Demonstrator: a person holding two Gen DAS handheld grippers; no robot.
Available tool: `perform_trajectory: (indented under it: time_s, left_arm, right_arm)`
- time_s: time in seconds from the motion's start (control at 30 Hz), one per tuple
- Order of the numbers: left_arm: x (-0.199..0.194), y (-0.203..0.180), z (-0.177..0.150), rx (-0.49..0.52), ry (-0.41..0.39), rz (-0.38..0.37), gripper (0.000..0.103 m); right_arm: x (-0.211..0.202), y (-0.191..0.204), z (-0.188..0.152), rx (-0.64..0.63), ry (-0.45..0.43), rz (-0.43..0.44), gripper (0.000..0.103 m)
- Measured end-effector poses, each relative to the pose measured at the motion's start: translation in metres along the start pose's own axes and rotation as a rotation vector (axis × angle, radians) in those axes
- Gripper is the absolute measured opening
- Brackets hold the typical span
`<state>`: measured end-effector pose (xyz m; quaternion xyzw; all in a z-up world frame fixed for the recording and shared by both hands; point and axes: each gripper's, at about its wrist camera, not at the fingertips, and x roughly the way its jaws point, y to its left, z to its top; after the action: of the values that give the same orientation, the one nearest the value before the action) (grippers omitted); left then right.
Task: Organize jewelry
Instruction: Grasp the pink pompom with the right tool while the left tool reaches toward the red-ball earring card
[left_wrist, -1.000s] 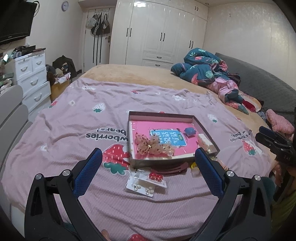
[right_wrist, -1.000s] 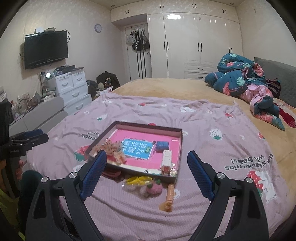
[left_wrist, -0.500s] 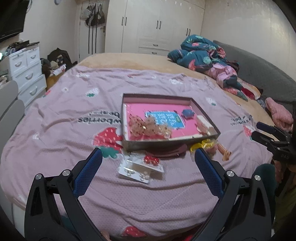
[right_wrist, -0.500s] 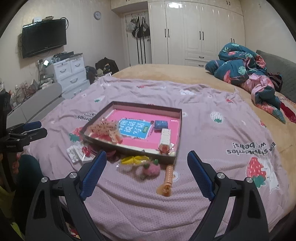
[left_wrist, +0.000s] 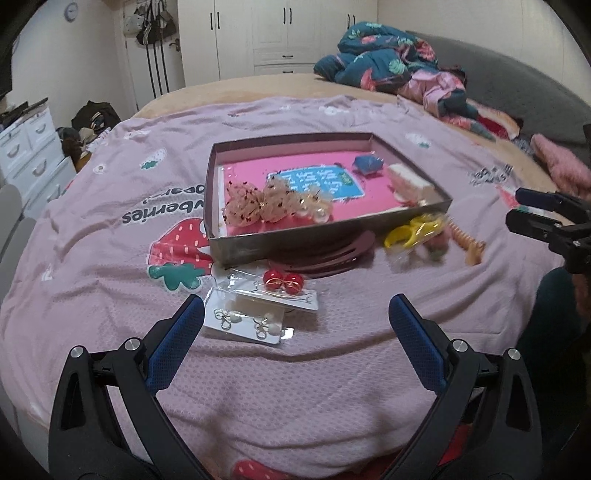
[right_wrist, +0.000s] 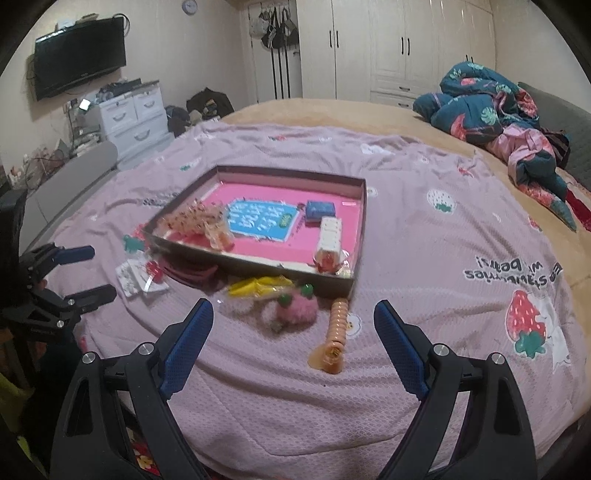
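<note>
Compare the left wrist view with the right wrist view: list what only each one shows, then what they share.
Only the left wrist view shows the pearl earring card clearly, lying under the red earring card, between the open left gripper's fingers.

Only the right wrist view shows the wall television and the whole amber spiral hair tie, between the open right gripper's fingers.

Both show the pink-lined box, yellow clips and dark headband.

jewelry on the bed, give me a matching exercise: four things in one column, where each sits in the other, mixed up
Things:
1. red ball earrings
2. small blue box
3. orange spiral hair tie
4. beige bows

Places:
A. inside the tray, far end
B. on a card in front of the tray
C. inside the tray, near left corner
D. on the bedspread, beside the pink pompom

Pairs: 1-B, 2-A, 3-D, 4-C
</note>
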<state>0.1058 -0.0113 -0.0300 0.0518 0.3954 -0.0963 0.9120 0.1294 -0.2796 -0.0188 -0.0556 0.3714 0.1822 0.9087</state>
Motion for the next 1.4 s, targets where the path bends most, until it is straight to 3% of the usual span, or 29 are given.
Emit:
perform_trajectory:
  time_s: [0.33,0.43,0.7,0.83,0.97,1.17,1.33,1.4]
  left_arm:
    - [0.032,0.009,0.003,0.030,0.055,0.008,0.093]
    - [0.039,0.011,0.005,0.035,0.073,-0.008,0.093]
    - [0.052,0.009,0.008,0.088,0.109,-0.017,0.093]
    - [0.055,0.009,0.010,0.090,0.113,-0.020,0.093]
    - [0.056,0.007,0.011,0.112,0.114,-0.012,0.093]
    - [0.058,0.006,0.010,0.121,0.120,-0.004,0.077]
    - [0.057,0.012,0.009,0.105,0.127,0.005,0.051]
    - [0.055,0.014,0.008,0.089,0.126,-0.008,0.046]
  right_arm:
    - [0.060,0.004,-0.002,-0.125,0.132,-0.061,0.085]
    - [0.077,0.002,0.000,-0.124,0.173,-0.053,0.073]
    - [0.106,0.000,0.009,-0.090,0.226,0.010,0.056]
    - [0.117,0.004,0.007,-0.103,0.257,0.019,0.032]
    - [0.110,0.015,0.003,-0.137,0.235,0.032,0.029]
    - [0.094,0.026,-0.010,-0.124,0.212,0.079,0.029]
    - [0.078,0.030,-0.014,-0.099,0.184,0.113,0.029]
    - [0.075,0.033,-0.015,-0.100,0.176,0.121,0.029]
